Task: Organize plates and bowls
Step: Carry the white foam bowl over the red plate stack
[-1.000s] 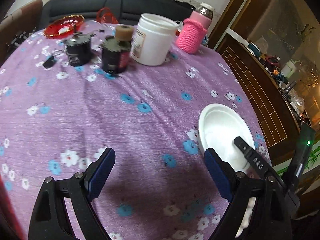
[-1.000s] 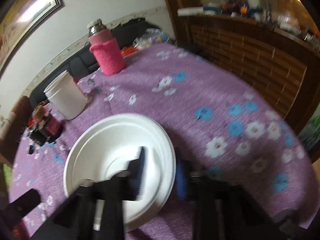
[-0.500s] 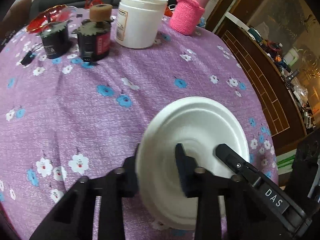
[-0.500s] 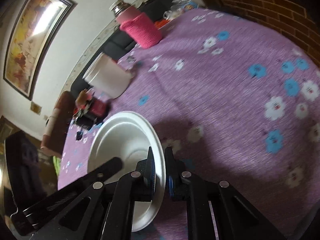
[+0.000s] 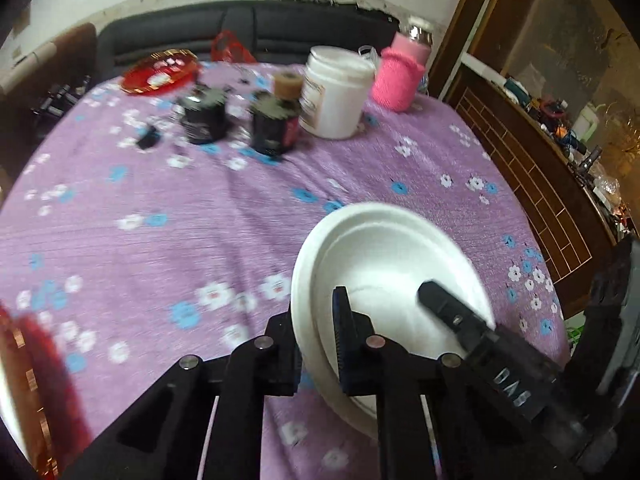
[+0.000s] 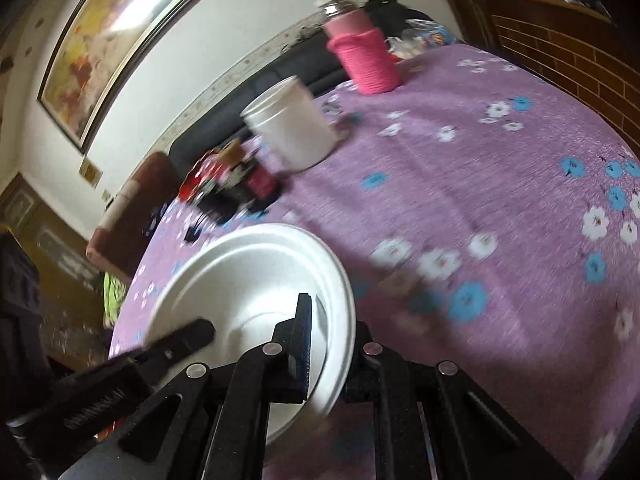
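At far left of the left wrist view, a red-and-gold rimmed dish [image 5: 24, 392] edges blurrily into frame — possibly where dishes are being gathered, though too little shows to tell. Across the purple flowered tabletop [image 5: 160, 248], two dark jars [image 5: 276, 124], a white tub [image 5: 336, 92] and a pink-sleeved flask [image 5: 400, 76] stand at the far side, with another red dish [image 5: 160, 72] behind them. Nearer, the left tongs [image 5: 316, 344] pinch the left rim of a white foam plate [image 5: 392, 264], one pad inside, one beneath. The right tongs [image 6: 330, 344] clamp the opposite rim of the same plate [image 6: 256, 272], which appears lifted and tilted above the cloth. The sorting looks early — this plate is in hand but not yet placed, and no finished stack is visible.
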Tool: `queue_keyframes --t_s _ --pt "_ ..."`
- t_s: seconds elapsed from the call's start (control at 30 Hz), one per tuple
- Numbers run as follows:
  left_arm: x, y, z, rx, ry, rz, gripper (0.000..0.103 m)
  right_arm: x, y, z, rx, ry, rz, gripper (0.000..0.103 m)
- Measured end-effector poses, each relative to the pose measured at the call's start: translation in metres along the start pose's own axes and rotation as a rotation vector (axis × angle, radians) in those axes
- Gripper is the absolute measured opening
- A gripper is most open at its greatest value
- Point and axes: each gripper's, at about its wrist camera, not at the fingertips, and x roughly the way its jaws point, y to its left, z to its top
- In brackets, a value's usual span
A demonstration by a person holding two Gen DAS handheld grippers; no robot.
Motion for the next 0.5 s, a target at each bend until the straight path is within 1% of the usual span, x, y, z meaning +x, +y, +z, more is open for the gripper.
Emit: queue_keyframes --t_s 0.17,0.27,0.4,0.5 --pt "-0.051 0.020 -0.019 -0.021 -0.060 -0.018 0.012 -0.025 0.040 -0.026 -0.061 -0.007 -0.009 0.010" --pt "-0.084 0.037 -0.032 -0.048 -0.107 -0.028 0.013 -0.045 0.072 -0.037 -0.120 -0.025 -0.005 0.010" --pt "-0.128 0.077 -0.049 -0.113 -0.178 -0.010 0.013 -0.058 0.123 -0.054 -0.208 -0.030 0.021 0.011" --pt "-0.158 0.115 -0.059 -0.169 -0.224 0.011 0.013 -0.053 0.162 -0.064 -0.263 -0.009 0.056 0.011"
